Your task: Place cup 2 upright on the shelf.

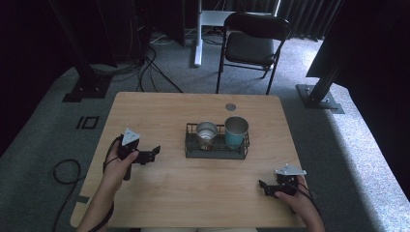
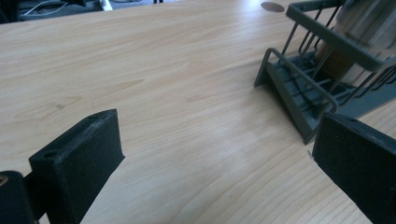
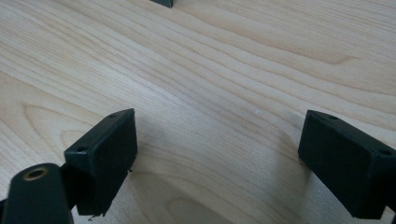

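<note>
**Worktop stock: rack, two cups, two tools**

Wire rack [image 1: 216,149], dark grey, centre of the wooden worktop [image 1: 159,193]. Holds one steel cup [image 1: 206,134] on the left and one teal cup [image 1: 236,131] on the right, both upright. Left tool [image 1: 153,153]: jaws apart, nothing between, just left of the rack and pointed at it. Right tool [image 1: 262,186]: jaws apart, empty, low over bare wood at the near right corner, possibly resting on it.

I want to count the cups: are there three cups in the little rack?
No, the dark wire rack holds just two cups, a silver metal cup and a teal cup side by side.
</note>
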{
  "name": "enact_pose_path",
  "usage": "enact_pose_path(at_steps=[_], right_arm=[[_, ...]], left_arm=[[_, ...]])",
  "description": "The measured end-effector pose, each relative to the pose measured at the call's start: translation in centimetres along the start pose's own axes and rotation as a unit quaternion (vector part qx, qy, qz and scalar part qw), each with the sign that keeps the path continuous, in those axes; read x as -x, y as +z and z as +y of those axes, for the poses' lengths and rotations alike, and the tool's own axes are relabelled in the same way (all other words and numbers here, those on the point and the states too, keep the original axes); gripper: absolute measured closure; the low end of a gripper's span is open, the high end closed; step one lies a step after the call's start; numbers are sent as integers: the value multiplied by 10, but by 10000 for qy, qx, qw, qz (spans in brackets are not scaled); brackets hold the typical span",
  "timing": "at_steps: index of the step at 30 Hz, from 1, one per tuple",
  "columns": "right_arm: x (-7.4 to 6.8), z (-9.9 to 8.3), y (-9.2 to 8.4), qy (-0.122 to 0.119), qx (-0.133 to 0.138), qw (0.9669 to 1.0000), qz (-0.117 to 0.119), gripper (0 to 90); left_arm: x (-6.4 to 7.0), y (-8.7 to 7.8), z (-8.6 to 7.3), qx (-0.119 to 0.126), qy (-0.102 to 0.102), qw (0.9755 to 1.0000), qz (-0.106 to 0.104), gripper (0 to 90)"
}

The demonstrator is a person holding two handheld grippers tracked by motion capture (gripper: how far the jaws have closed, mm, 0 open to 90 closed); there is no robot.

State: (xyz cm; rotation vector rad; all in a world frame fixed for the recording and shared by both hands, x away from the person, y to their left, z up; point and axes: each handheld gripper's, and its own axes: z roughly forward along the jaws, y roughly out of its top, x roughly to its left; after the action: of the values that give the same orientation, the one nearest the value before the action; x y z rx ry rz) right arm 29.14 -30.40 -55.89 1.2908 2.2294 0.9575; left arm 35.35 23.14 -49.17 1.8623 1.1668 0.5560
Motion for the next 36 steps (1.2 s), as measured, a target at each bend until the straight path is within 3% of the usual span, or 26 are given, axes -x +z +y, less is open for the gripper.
enact_pose_path(at_steps=[18, 23, 30, 36], right_arm=[[0, 0, 0, 1, 0, 10000, 1, 113], [0, 0, 0, 0, 0, 10000, 1, 112], [0, 0, 0, 0, 0, 10000, 1, 113], [0, 0, 0, -12, 5, 10000, 0, 113]], left_arm=[[-11, -16, -30, -151, -256, 9991, 287, 23], [-14, -23, -38, -48, -541, 9979, 365, 23], [-14, -29, -47, -207, -487, 9976, 447, 23], [-16, -35, -55, -265, -615, 9962, 552, 23]])
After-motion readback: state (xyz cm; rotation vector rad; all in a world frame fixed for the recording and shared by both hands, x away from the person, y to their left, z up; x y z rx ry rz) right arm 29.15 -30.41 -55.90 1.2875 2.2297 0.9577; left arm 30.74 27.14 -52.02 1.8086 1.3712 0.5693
